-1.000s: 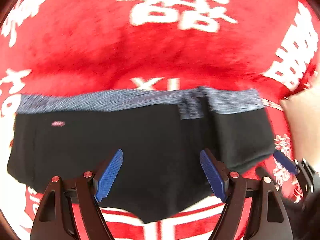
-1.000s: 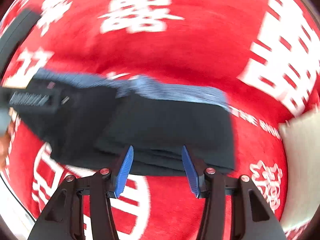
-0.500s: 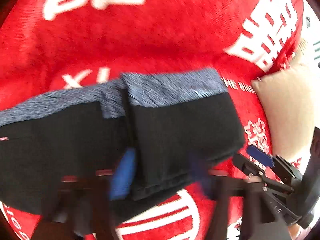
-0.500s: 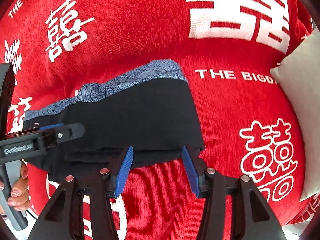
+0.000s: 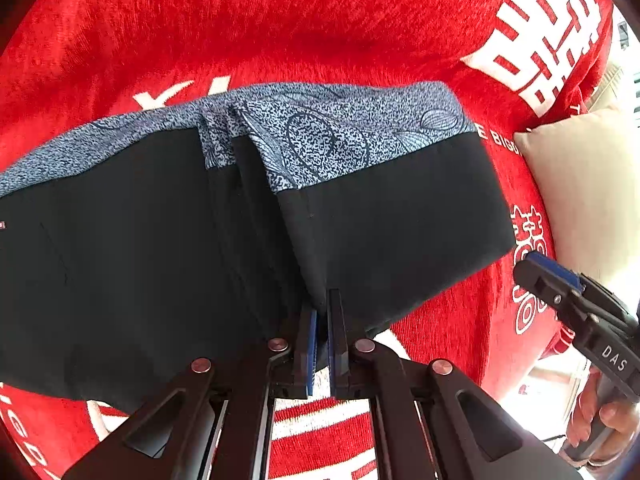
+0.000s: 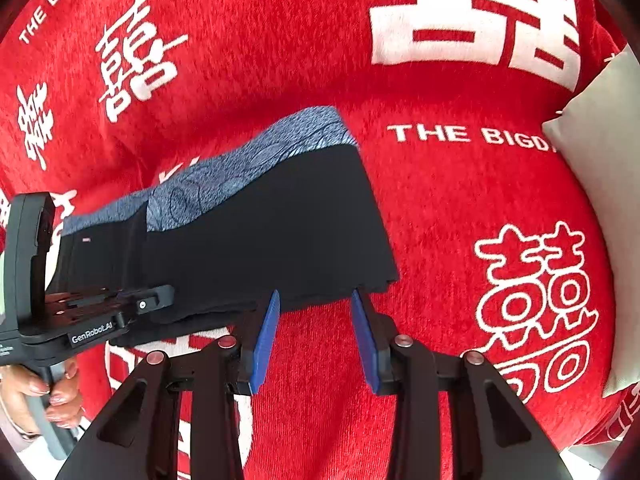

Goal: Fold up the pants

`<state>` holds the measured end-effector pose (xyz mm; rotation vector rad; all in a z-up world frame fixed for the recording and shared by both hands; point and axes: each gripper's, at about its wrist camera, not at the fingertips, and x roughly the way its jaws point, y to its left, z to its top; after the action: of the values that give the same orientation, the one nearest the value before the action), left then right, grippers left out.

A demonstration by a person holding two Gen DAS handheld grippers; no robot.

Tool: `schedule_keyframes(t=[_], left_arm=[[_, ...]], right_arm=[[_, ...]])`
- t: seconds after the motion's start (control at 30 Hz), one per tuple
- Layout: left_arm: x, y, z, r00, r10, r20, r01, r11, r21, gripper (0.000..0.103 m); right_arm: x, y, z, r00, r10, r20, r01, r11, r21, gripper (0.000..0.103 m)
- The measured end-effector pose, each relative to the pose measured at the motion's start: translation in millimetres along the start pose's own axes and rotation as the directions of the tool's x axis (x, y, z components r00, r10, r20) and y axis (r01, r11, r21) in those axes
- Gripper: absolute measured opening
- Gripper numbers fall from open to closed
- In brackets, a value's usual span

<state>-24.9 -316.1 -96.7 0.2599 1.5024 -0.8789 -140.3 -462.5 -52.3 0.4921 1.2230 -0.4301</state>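
Pants [image 5: 380,216] lie part-folded on the red blanket [image 5: 280,32]. Left gripper [image 5: 322,322] is clamped on the near edge of the folded flap – probably to carry it over. Right gripper [image 6: 316,300] is closing at the near corner, not yet pinching it.

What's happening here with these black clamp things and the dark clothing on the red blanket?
A person is folding a pair of black pants with a blue patterned waistband, laid on a red blanket, holding a two-finger gripper in each hand. The left gripper is shut on the pants' near edge, at a folded layer. The right gripper sits at the near edge by the folded corner, its jaws closing but not yet pinching the cloth. A pale cushion lies to the side.
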Motion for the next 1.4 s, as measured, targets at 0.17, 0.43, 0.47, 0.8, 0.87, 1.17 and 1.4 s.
schedule_keyframes(t=[0.17, 0.43, 0.47, 0.8, 0.87, 1.17, 1.4], left_arm=[[-23.0, -4.9, 4.5, 0.996, 0.074, 0.056, -0.072, 0.997, -0.022, 0.029], [-56.1, -17.6, 32.7, 0.978, 0.133, 0.161, -0.128, 0.991, -0.044, 0.072], [-54.2, -23.1, 39.3, 0.977, 0.134, 0.166, -0.129, 0.991, -0.038, 0.072], [7.9, -26.6, 59.0, 0.979, 0.194, 0.070, -0.189, 0.980, -0.068, 0.072], [21.9, -13.4, 52.1, 0.976, 0.213, 0.034, -0.209, 0.974, -0.084, 0.072], [16.8, -10.8, 47.3, 0.976, 0.212, 0.053, -0.208, 0.975, -0.074, 0.073], [-4.0, 4.2, 31.0, 0.965, 0.258, 0.040, -0.249, 0.956, -0.154, 0.073]], right_arm=[[-0.9, -6.1, 18.1, 0.999, 0.034, 0.019, -0.034, 0.999, -0.016, 0.041], [20.0, -20.6, 89.0, 0.998, 0.056, 0.025, -0.056, 0.998, 0.014, 0.031], [25.0, -22.1, 96.8, 0.998, 0.061, 0.018, -0.061, 0.998, 0.018, 0.025], [85.2, -1.7, 137.9, 0.991, 0.093, -0.099, -0.101, 0.991, -0.084, 0.017], [104.6, 5.9, 135.2, 0.991, 0.021, -0.129, -0.043, 0.985, -0.168, 0.014], [100.3, -11.5, 131.0, 0.987, 0.090, -0.131, -0.104, 0.989, -0.105, 0.019], [53.4, -16.1, 88.8, 0.992, 0.062, -0.110, -0.072, 0.993, -0.094, 0.041]])
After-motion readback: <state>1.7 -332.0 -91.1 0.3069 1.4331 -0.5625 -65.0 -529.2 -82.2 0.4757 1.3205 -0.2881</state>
